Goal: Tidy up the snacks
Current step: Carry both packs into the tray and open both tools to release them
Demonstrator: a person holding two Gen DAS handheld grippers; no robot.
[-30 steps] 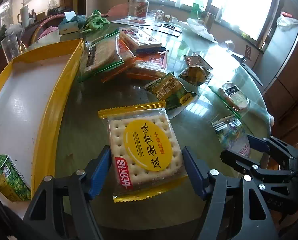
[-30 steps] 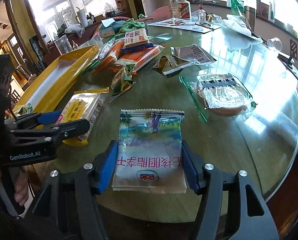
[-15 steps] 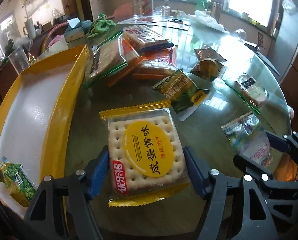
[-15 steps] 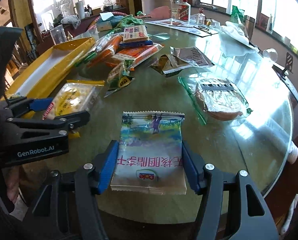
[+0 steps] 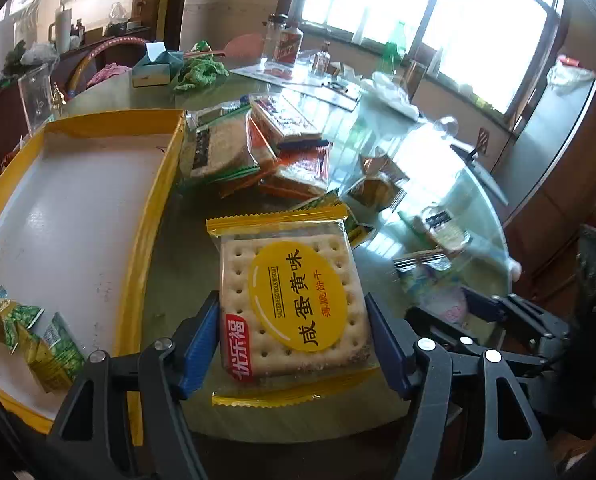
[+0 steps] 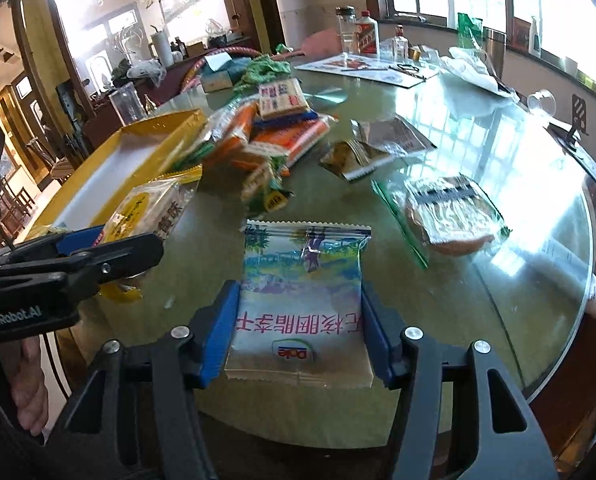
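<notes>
1. Cracker pack (image 5: 294, 304), yellow-edged wrapper with a yellow oval label, clamped at both sides between the blue pads of the left gripper (image 5: 294, 340); lifted above the glass table (image 5: 178, 264), at 6 o'clock in the left wrist view.
2. Yellow tray (image 5: 154, 216) with white floor at 9 o'clock of the pack, just beside it; green pea packets (image 5: 30, 340) lying in its near corner at 8 o'clock.
3. Fruit pouch (image 6: 302, 300), blue-and-white with a Dole logo, pinched at both sides between the pads of the right gripper (image 6: 298, 340); at 6 o'clock in the right wrist view, above the table edge.
4. Pile of snack packs (image 5: 274, 152) at 12 o'clock of the cracker pack, touching the tray's far corner.
5. Wrapped cake (image 6: 450, 216) in clear film with green trim at 2 o'clock of the pouch, flat on the glass.
6. Foil packets (image 6: 374, 144) at 1 o'clock of the pouch, between the pile and the cake.
</notes>
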